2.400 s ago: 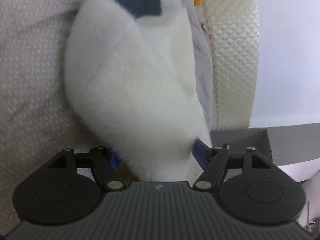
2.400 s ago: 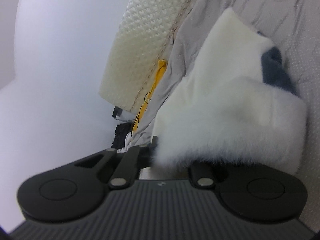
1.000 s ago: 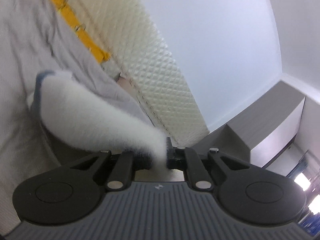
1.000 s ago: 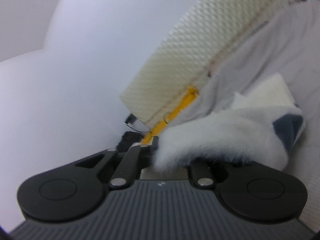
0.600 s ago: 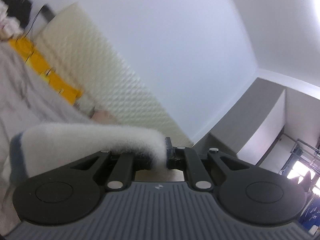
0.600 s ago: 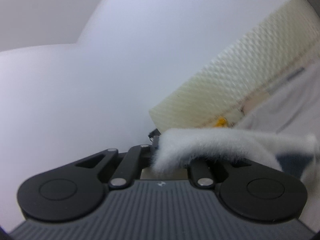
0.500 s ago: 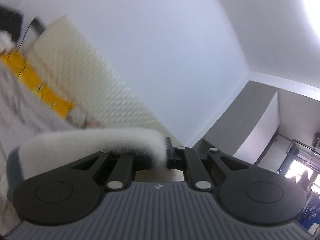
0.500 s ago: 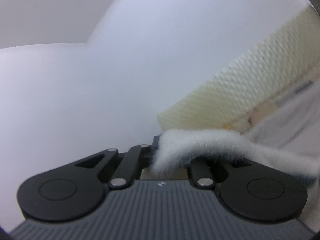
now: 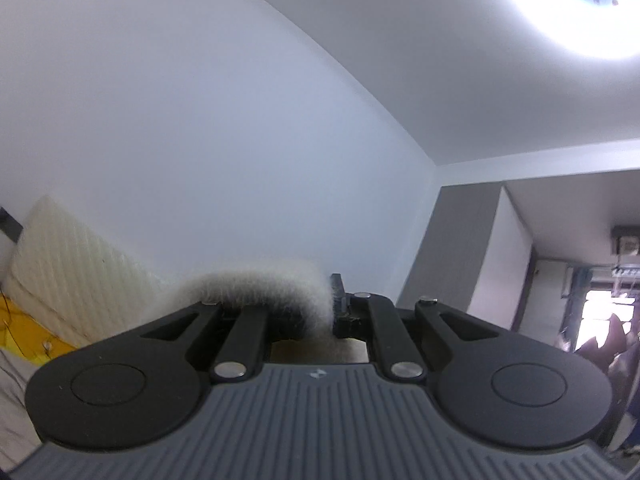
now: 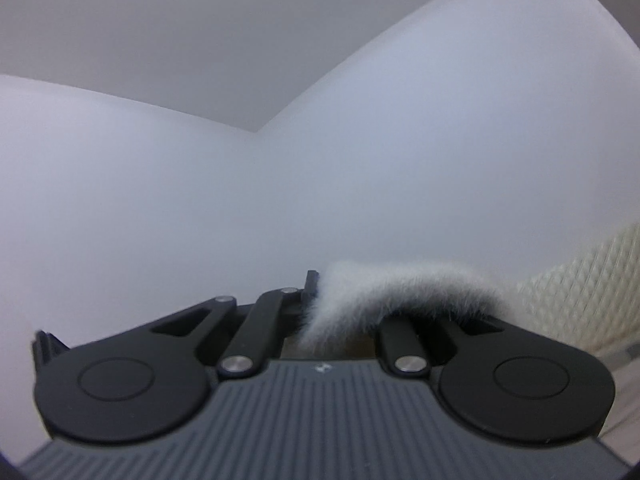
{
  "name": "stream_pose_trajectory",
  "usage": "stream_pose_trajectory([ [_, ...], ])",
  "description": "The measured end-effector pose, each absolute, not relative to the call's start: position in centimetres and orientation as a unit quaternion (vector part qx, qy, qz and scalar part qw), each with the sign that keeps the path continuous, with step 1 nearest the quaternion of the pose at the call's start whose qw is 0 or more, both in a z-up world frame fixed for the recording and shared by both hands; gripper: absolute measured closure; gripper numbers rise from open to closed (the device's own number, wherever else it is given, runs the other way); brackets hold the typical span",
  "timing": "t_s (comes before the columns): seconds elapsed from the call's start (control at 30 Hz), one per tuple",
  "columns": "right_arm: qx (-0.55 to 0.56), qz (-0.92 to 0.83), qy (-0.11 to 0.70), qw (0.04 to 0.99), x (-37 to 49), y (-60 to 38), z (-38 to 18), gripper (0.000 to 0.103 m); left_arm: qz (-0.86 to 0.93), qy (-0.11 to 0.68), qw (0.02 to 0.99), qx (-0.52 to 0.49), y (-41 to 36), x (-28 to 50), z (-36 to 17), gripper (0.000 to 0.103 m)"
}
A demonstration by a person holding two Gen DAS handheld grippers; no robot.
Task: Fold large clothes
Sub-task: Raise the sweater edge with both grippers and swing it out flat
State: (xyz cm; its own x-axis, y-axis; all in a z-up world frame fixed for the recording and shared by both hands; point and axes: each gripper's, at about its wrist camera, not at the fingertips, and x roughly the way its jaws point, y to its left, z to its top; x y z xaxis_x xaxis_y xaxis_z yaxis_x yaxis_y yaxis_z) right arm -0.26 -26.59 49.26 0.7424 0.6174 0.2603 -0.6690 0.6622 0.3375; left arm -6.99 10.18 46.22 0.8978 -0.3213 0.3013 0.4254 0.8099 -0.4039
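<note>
A white fluffy garment (image 9: 256, 288) is pinched in my left gripper (image 9: 326, 306), which is shut on its edge and tilted up toward the wall and ceiling. The fabric drapes off to the left over the left finger. In the right wrist view my right gripper (image 10: 320, 300) is shut on another edge of the same white fluffy garment (image 10: 400, 292), which drapes off to the right. Most of the garment hangs below both views and is hidden.
A cream quilted headboard (image 9: 68, 264) leans on the white wall at lower left, with a yellow strip (image 9: 24, 332) and grey bedsheet below it. The headboard also shows in the right wrist view (image 10: 580, 292). A grey wardrobe (image 9: 460, 248) and a doorway stand at right.
Both grippers have lifted and tilted upward with the garment held. The bed and the garment's grey patch have dropped out of view; walls and ceiling now fill both views.
</note>
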Motion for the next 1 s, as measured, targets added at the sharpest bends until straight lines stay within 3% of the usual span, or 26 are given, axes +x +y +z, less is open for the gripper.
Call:
stream_pose_trajectory([
  [0.17, 0.221, 0.319, 0.012, 0.921, 6.6, -26.1, 46.6, 0.091, -0.177, -0.059, 0.954, -0.234, 9.8, -0.5, 43.6, 0.091],
  [0.37, 0.252, 0.278, 0.103, 0.921, 18.6, -26.0, 35.3, 0.091, -0.157, 0.027, 0.957, -0.243, 9.9, 13.2, 34.3, 0.091],
  [0.6, 0.264, 0.213, 0.195, 0.92, 36.3, -24.7, 19.0, 0.091, -0.129, 0.134, 0.946, -0.266, 9.4, 32.9, 19.6, 0.091],
  [0.8, 0.268, 0.164, 0.281, 0.907, 49.3, -22.5, 3.9, 0.091, -0.108, 0.238, 0.924, -0.278, 9.7, 48.8, 3.1, 0.091],
  [1.0, 0.268, 0.15, 0.364, 0.879, 51.7, -21.7, -5.7, 0.091, -0.092, 0.327, 0.902, -0.268, 10.9, 60.4, -9.2, 0.091],
])
